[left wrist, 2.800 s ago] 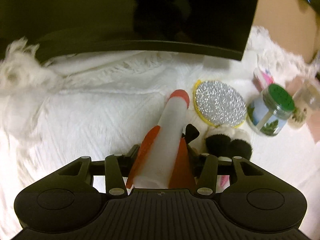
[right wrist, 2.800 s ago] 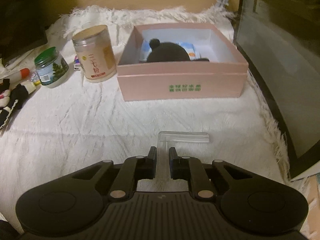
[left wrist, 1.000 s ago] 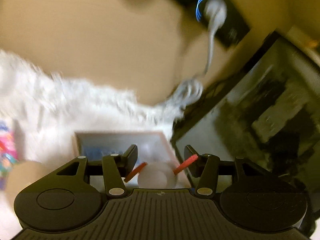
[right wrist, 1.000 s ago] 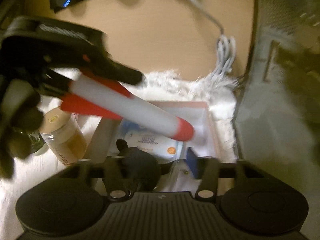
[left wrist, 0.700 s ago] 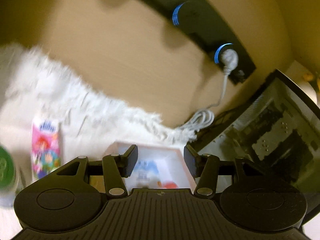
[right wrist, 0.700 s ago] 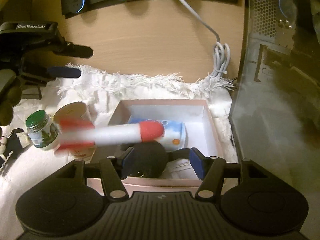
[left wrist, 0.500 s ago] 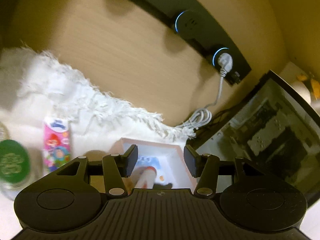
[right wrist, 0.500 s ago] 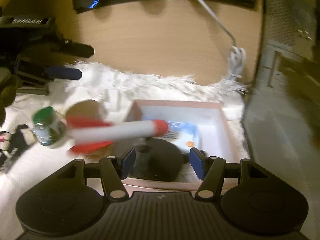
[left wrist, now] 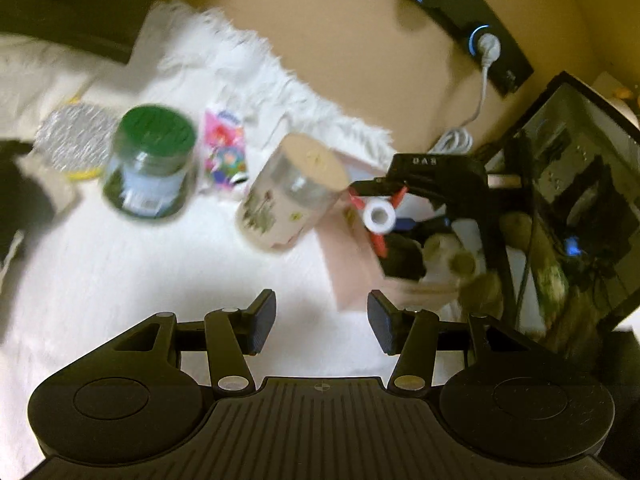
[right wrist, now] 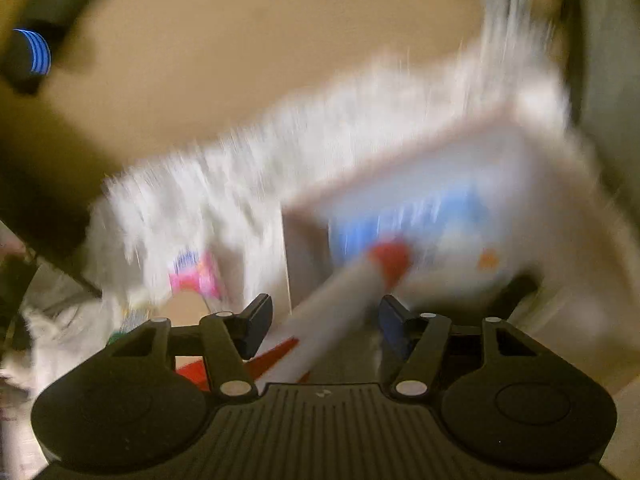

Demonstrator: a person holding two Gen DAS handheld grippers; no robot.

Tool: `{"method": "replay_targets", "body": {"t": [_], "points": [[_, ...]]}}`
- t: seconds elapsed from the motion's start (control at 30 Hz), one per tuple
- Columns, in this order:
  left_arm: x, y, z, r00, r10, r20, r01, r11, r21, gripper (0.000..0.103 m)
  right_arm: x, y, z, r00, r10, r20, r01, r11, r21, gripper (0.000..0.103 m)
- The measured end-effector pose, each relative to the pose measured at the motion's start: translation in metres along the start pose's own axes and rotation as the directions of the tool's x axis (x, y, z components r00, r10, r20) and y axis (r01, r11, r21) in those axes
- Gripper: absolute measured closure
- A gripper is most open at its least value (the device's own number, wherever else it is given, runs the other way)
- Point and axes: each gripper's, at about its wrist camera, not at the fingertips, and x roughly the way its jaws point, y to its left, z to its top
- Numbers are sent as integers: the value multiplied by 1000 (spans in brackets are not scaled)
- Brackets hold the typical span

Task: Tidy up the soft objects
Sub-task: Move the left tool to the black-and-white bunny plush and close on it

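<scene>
Right wrist: my right gripper [right wrist: 324, 322] is closing around rocket [right wrist: 332, 312]; box [right wrist: 400, 168] at 12, centre it. Left gripper [left wrist: 322, 322] open, empty.

The foam rocket [right wrist: 340, 312], formerly clamped in the left gripper [left wrist: 320, 322], is now positioned between the closing right gripper [right wrist: 324, 328] jaws.

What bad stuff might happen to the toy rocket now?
The right tool is closing its jaws around the rocket, which lies slanted over the pink box edge. It might slip out or tip onto the cloth. Its tail sits close to the tan-lidded jar, which might get bumped.
</scene>
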Motion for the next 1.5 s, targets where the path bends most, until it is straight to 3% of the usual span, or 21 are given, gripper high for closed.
{"method": "replay_targets", "body": {"t": [0.07, 0.1, 0.2, 0.27, 0.37, 0.47, 0.53, 0.67, 0.73, 0.8, 0.83, 0.9, 0.93, 1.0, 1.03, 1.17, 1.23, 1.3, 1.37, 1.43, 1.5], "points": [[-10, 6, -3, 1000, 17, 3, -17, 1000, -4, 48, 6, -3, 2, 999, 32, -43, -31, 999, 26, 74], [-17, 9, -4, 1000, 24, 13, -24, 1000, -5, 48, 3, -1, 3, 999, 28, -36, -28, 1000, -2, 75], [-32, 18, -7, 999, 36, 38, -35, 999, -30, 48, -18, -4, 13, 996, -20, 85, 21, 1000, -13, 75], [-36, 22, -8, 998, 38, 50, -36, 998, -46, 48, -31, -16, 23, 986, -33, 164, 21, 997, 76, 75], [-38, 25, -10, 998, 44, 47, -41, 997, -61, 48, -41, -40, 28, 973, -87, 213, 32, 968, 248, 68], [-37, 26, -13, 998, 46, 33, -44, 997, -59, 48, -46, -54, 23, 980, 29, 195, -84, 956, 281, 57], [-38, 27, -15, 998, 51, 28, -49, 997, -59, 48, -57, -54, 18, 973, 33, 230, -97, 958, 268, 57], [-36, 31, -20, 999, 52, 18, -50, 996, -70, 48, -76, -29, 9, 960, -72, 272, 64, 997, 38, 57], [-31, 33, -21, 999, 53, 2, -53, 996, -72, 48, -74, -10, -3, 957, -124, 263, 168, 974, -151, 57], [-29, 31, -21, 998, 57, -8, -57, 997, -57, 48, -65, 4, -17, 954, -188, 232, 255, 917, -305, 67], [-29, 30, -21, 998, 57, -9, -58, 997, -47, 48, -59, 6, -21, 950, -227, 214, 291, 893, -343, 71], [-30, 28, -22, 998, 60, -7, -60, 998, -27, 48, -45, 3, -26, 907, -359, 220, 418, 834, -361, 74], [-31, 28, -22, 998, 65, -9, -65, 998, -19, 48, -44, -3, -26, 888, -394, 238, 457, 822, -340, 74], [-33, 30, -23, 997, 82, -12, -82, 997, -9, 48, -46, -18, -23, 877, -421, 233, 475, 835, -278, 74], [-33, 31, -24, 996, 88, -14, -89, 996, -9, 48, -50, -24, -23, 882, -417, 217, 464, 849, -255, 74], [-35, 40, -27, 993, 116, -22, -116, 993, -17, 48, -62, -38, -32, 948, -287, 141, 315, 911, -265, 72], [-40, 42, -27, 991, 130, -15, -130, 991, -8, 48, -72, -32, -42, 947, -277, 165, 315, 905, -287, 66], [-51, 44, -26, 989, 148, 17, -149, 989, 13, 48, -83, -19, -54, 925, -290, 244, 358, 879, -315, 45], [-70, 48, -22, 980, 184, 76, -186, 982, 31, 48, -97, -3, -69, 904, -271, 331, 384, 856, -347, 33], [-93, 58, -17, 959, 242, 149, -248, 968, 27, 48, -104, 15, -88, 894, -230, 385, 387, 830, -402, 25], [-116, 74, -11, 923, 320, 213, -325, 946, -13, 48, -102, 34, -110, 896, -190, 401, 379, 797, -470, 24]]}}
